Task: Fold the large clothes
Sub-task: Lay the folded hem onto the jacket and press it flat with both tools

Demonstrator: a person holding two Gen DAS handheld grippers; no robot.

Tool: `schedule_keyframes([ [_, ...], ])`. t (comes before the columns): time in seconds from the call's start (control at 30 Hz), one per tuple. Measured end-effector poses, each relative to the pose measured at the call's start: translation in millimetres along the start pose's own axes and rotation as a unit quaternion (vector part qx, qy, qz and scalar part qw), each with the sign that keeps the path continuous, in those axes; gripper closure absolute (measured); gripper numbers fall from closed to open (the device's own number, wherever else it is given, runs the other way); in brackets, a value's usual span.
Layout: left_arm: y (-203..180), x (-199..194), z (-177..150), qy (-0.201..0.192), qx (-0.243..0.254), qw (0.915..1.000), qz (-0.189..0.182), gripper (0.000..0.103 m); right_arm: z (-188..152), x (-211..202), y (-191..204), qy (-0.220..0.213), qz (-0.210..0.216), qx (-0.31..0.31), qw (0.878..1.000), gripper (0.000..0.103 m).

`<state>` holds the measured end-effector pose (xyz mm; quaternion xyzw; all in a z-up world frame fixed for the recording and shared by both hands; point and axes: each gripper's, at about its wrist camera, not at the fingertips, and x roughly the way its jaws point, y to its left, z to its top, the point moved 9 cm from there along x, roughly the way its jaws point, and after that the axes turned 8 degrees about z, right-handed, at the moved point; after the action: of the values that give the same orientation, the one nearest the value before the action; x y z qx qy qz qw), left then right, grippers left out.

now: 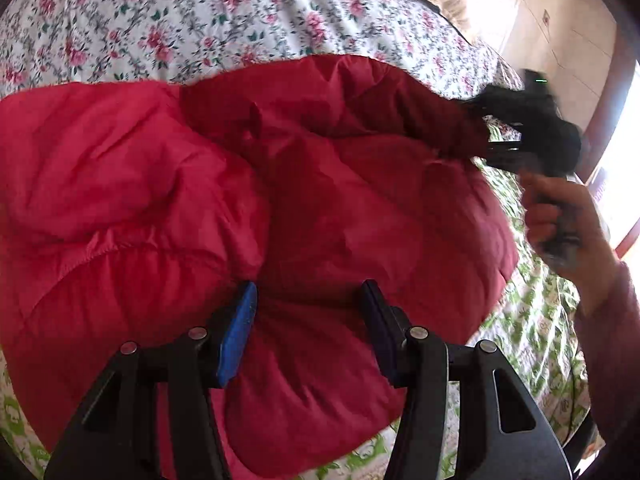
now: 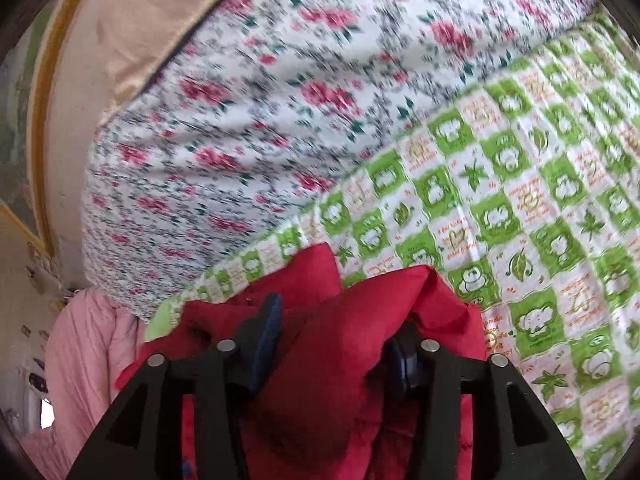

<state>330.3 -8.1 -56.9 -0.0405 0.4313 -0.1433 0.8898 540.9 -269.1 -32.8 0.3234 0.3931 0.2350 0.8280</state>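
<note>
- The red padded jacket [image 1: 280,184] lies bunched on the bed, across the seam where the floral sheet [image 1: 168,20] meets the green checked sheet [image 2: 520,208]; in the left wrist view it fills the middle of the picture.
- It looks puffy, soft and light, with a smooth shell that is probably slippery; thick quilting will spring back, so folds may need pressing down, and a pinch of shell alone could slide off the padding.
- Best holds, as a judgement: hems, cuffs or stitched seams, where the layers are thin and sewn together.
- The left gripper [image 1: 310,320] hovers close over the jacket's near part, jaws wide apart with red fabric showing between them; whether the blue pads [image 1: 240,332] touch the cloth cannot be told.
- The right gripper [image 2: 332,344] has a bunched fold of the jacket between its jaws, which stand fairly wide round the bulk; the left wrist view shows it drawing one end of the jacket away from the rest, held by the person's hand [image 1: 560,220].
- Beyond the jacket, a beige pillow [image 2: 120,40] lies at the far edge of the floral sheet, and pink bedding [image 2: 88,360] hangs beside the bed.
- Nothing lies on the sheets next to the jacket; the risk is its own bulk slipping.
</note>
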Motion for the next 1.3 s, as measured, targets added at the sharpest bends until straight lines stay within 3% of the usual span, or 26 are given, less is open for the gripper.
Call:
schedule_keyframes([
  [0.17, 9, 3, -2, -0.011, -0.019, 0.9998, 0.000, 0.051, -4, -38, 36, -0.028, 0.020, -0.051, 0.998, 0.032],
  [0.3, 12, -4, -6, -0.018, -0.033, 0.9993, -0.002, 0.051, -19, -57, 60, -0.049, 0.037, -0.095, 0.994, 0.031],
  [0.4, 16, -9, -7, -0.023, -0.027, 0.9993, 0.008, 0.051, -48, -43, 78, -0.001, 0.036, -0.158, 0.987, 0.031],
  [0.53, 29, 6, -5, -0.009, -0.027, 0.9987, 0.043, 0.051, -94, -2, 94, 0.085, 0.000, -0.272, 0.959, 0.031],
  [0.63, 37, 19, -1, -0.005, -0.017, 0.9969, 0.076, 0.051, -120, 38, 94, 0.157, -0.011, -0.305, 0.939, 0.034],
  [0.73, 47, 35, 2, 0.001, -0.016, 0.9954, 0.095, 0.051, -126, 75, 73, 0.191, -0.065, -0.321, 0.925, 0.034],
  [0.83, 62, 48, 12, 0.004, -0.026, 0.9938, 0.108, 0.052, -109, 97, 55, 0.181, -0.104, -0.317, 0.925, 0.035],
  [0.93, 85, 58, 24, 0.004, -0.051, 0.9904, 0.129, 0.067, -84, 109, 36, 0.160, -0.134, -0.287, 0.935, 0.035],
  [1.0, 103, 65, 32, 0.004, -0.065, 0.9875, 0.144, 0.072, -66, 113, 20, 0.139, -0.157, -0.271, 0.939, 0.035],
  [1.1, 128, 78, 39, 0.015, -0.108, 0.9852, 0.132, 0.084, -46, 116, -7, 0.122, -0.156, -0.203, 0.959, 0.035],
  [1.3, 159, 109, 51, 0.032, -0.145, 0.9800, 0.132, 0.088, -25, 116, -34, 0.085, -0.167, -0.154, 0.970, 0.035],
])
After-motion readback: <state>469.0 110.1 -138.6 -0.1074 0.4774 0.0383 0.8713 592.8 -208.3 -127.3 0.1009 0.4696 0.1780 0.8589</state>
